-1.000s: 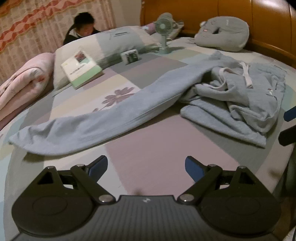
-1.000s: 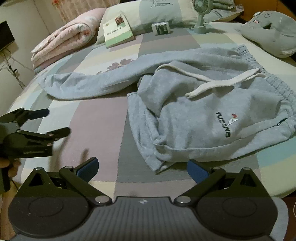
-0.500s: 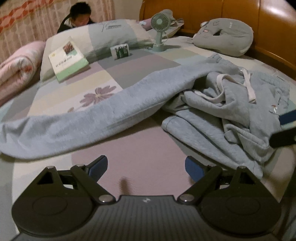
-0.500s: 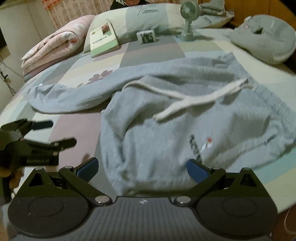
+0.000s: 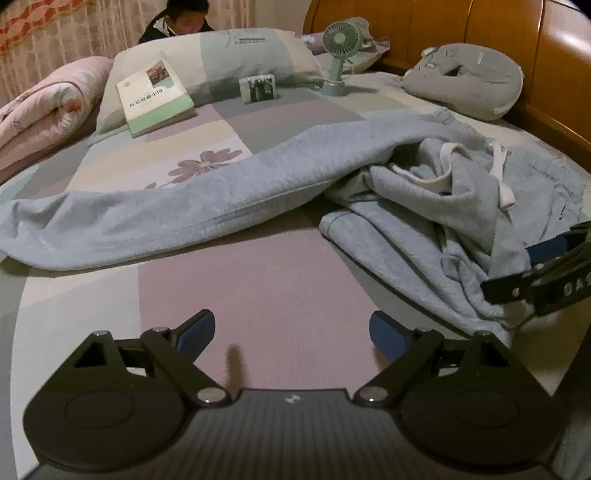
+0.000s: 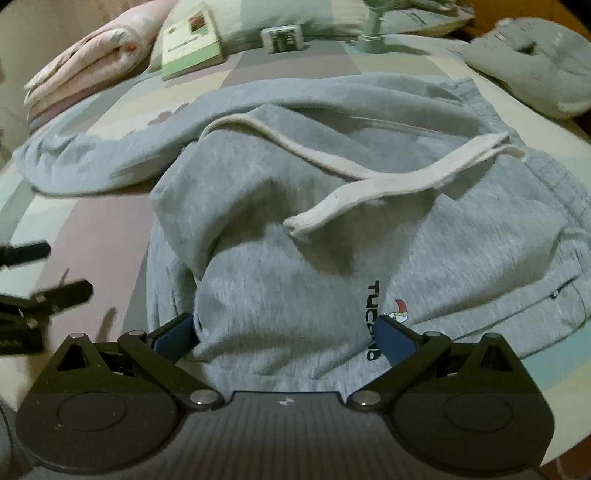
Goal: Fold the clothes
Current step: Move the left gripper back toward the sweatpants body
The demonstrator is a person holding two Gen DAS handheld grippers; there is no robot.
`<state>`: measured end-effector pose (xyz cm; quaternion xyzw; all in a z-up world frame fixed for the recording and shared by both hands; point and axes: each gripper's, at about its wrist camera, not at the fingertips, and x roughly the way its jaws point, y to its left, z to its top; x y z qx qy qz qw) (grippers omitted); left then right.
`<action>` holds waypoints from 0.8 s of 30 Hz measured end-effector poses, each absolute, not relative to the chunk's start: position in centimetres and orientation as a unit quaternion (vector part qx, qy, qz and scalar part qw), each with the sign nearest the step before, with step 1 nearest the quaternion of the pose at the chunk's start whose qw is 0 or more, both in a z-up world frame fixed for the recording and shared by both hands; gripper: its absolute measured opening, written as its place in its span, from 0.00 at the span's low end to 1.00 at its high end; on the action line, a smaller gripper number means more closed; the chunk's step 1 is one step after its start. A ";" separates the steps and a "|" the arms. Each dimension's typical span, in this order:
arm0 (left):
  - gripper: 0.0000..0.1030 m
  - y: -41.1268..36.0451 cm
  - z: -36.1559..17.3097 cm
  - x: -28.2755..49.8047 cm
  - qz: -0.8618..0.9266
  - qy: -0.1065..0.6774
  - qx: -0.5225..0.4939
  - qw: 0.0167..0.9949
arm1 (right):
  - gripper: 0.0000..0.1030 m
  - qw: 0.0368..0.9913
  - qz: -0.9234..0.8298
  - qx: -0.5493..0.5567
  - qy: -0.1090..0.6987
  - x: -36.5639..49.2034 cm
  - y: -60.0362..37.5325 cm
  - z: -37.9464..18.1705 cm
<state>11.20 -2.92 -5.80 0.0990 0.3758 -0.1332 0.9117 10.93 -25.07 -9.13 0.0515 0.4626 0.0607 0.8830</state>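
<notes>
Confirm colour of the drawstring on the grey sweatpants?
Off-white drawstring against the light grey sweatpants; clearest in the right wrist view.

Item count, both views combined:

- Grey sweatpants: one pair, with one white drawstring.
- Grippers: two, the left gripper and the right gripper.
- Book: one.
- Desk fan: one.
- Small printed box: one.
- Pillow: one.
- Grey plush cushion: one.
- Rolled pink quilt: one.
- Person behind the pillow: one.
</notes>
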 end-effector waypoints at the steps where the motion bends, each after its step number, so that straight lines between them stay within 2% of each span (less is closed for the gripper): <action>1: 0.88 -2.8 -5.6 11.0 -0.133 0.373 0.100 0.913 | 1.00 0.883 0.068 0.040 0.462 10.7 -25.0 -9.2; 9: 0.89 -1.6 -4.5 9.6 -0.126 0.357 0.105 0.920 | 1.00 0.885 0.054 0.019 0.462 7.8 -25.2 -7.0; 16: 0.90 0.1 -4.0 9.0 -0.101 0.351 0.108 0.925 | 1.00 0.902 0.151 -0.050 0.401 6.8 -18.4 -2.6; 24: 0.91 2.7 -3.8 8.8 -0.065 0.348 0.096 0.930 | 1.00 0.873 0.220 -0.085 0.426 9.8 -11.9 -5.7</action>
